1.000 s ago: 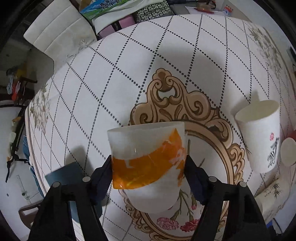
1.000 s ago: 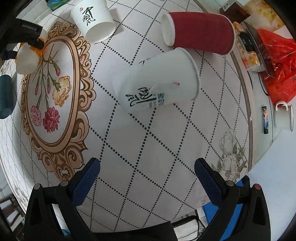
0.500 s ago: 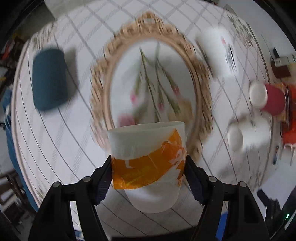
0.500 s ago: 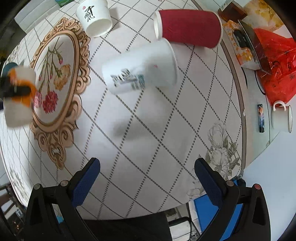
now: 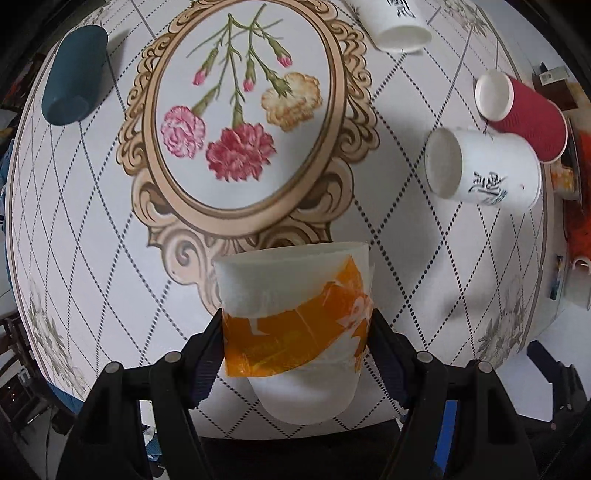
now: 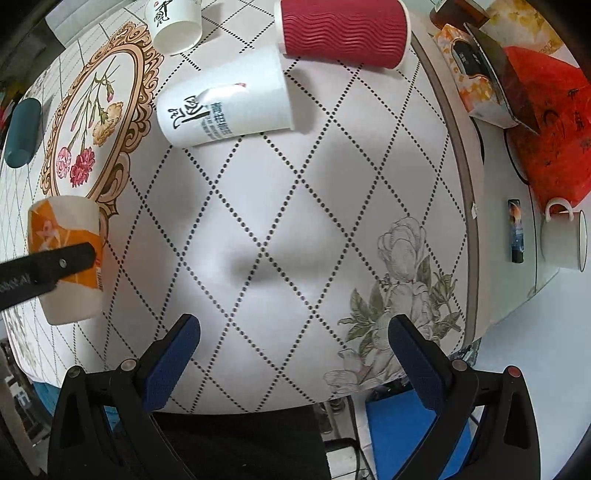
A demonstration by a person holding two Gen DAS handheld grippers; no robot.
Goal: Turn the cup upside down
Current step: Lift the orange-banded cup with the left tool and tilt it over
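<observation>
The orange-banded cup (image 5: 295,328) is held in the air above the near edge of the table (image 5: 424,266), its wide rim now pointing away from the left gripper (image 5: 295,332), down toward the cloth; a second ago that view looked level across the table, so the wrist has rolled and the flip looks mostly done. The left gripper stays clamped on its orange band. The right gripper (image 6: 291,354) hangs wide apart, empty, over bare cloth

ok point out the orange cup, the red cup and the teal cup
orange cup (image 5: 295,332), left wrist view, on its orange band between the tongs
red cup (image 6: 343,33), right wrist view, on its ribbed side
teal cup (image 5: 74,70), left wrist view, on its side wall
</observation>
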